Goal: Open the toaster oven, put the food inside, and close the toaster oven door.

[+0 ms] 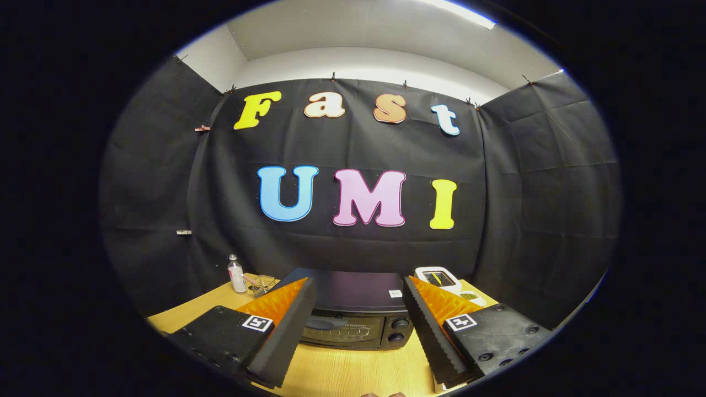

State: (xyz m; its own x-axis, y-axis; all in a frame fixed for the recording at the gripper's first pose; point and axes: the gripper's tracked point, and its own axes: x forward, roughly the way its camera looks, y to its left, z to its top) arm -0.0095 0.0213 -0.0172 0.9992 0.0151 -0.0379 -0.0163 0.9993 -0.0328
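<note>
A pale wooden table [353, 369] carries everything, with the booth's black cloth wall rising close behind its far edge. Toward the far left corner stands a small clear bottle [236, 274] with a white cap and a pinkish band, upright, and just to its right, near the far edge, sits a little wire basket [265, 284] with something thin and pink lying across it; what that is cannot be made out. At the middle of the table, against the far edge, stands the black toaster oven [353, 309], its glass door shut and facing the camera, two round knobs stacked at the door's right side and a small white sticker on its top. The gripper [358, 292] hovers above the near part of the table with its two fingers spread wide apart and holding nothing; the oven lies just ahead of them and shows in the gap between them, the left finger overlapping its left end and the right finger its right end. Beyond the right finger, toward the far right corner, a white device [438, 277] with a dark screen stands tilted, and just beside it lies a small white dish [472, 298] holding something dark and speckled.
</note>
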